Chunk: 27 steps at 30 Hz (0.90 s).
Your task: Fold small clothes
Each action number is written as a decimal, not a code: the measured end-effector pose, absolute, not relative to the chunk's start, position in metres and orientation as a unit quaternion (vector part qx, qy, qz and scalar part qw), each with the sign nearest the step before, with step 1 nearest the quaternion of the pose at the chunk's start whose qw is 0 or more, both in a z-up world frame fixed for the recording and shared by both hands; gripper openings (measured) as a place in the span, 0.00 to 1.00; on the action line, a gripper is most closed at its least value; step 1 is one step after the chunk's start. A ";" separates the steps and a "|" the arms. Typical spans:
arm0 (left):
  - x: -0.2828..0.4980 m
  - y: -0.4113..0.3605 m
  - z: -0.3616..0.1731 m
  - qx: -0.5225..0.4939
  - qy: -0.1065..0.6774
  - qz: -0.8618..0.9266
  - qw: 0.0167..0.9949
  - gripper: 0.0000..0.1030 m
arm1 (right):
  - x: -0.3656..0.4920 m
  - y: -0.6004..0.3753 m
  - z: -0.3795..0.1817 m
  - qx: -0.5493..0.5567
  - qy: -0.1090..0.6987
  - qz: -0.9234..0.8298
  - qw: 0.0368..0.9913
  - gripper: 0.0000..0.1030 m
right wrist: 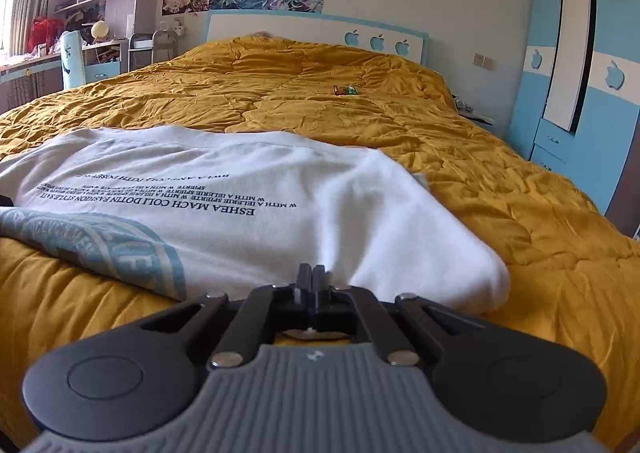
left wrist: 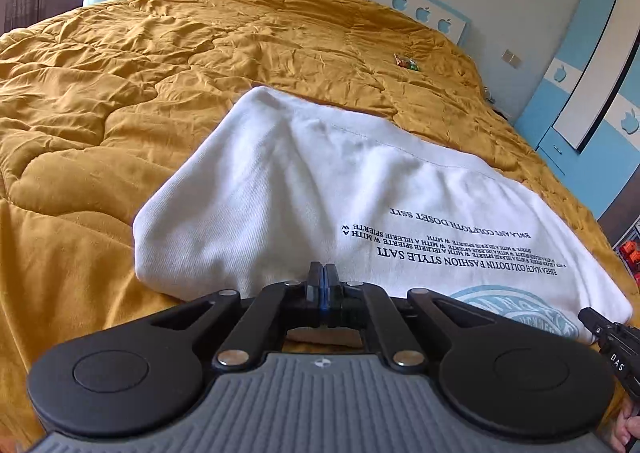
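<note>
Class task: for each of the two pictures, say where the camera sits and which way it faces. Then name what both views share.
Left wrist: on the left gripper, jaws shut, facing up the bed over the white shirt; the right gripper's tip and a bit of hand show at right.
Right wrist: on the right gripper, jaws shut, facing the headboard.
Shared: shirt, bed, candy wrapper, headboard, wardrobe.

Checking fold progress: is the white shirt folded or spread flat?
Partly folded: the white shirt lies on the quilt with rounded doubled side edges.
</note>
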<state>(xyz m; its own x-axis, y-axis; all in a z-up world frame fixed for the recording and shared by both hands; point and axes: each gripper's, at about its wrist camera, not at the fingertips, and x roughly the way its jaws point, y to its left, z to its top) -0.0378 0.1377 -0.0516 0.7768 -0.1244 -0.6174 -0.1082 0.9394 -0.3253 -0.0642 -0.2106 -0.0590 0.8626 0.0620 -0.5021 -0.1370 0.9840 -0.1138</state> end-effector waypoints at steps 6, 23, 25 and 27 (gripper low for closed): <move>-0.053 0.166 -0.045 -0.173 0.294 0.080 0.937 0.03 | -0.067 -0.252 -0.050 -0.010 0.249 -0.011 0.968 0.00; -0.062 0.163 -0.019 -0.165 0.245 0.078 0.952 0.77 | -0.085 -0.303 -0.028 0.105 0.236 -0.149 0.954 0.60; -0.064 0.157 -0.015 -0.153 0.229 0.077 0.958 0.81 | -0.093 -0.329 -0.025 0.212 0.242 -0.123 0.939 0.60; -0.064 0.151 -0.011 -0.140 0.219 0.064 0.963 0.82 | -0.102 -0.355 -0.031 0.342 0.250 -0.077 0.902 0.61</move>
<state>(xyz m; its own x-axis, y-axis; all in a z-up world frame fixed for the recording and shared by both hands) -0.0638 0.1508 -0.0114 0.8954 0.0623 -0.4408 -0.1854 0.9524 -0.2421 -0.1018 -0.3549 -0.0312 0.8630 0.0332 -0.5041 0.3094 0.7540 0.5794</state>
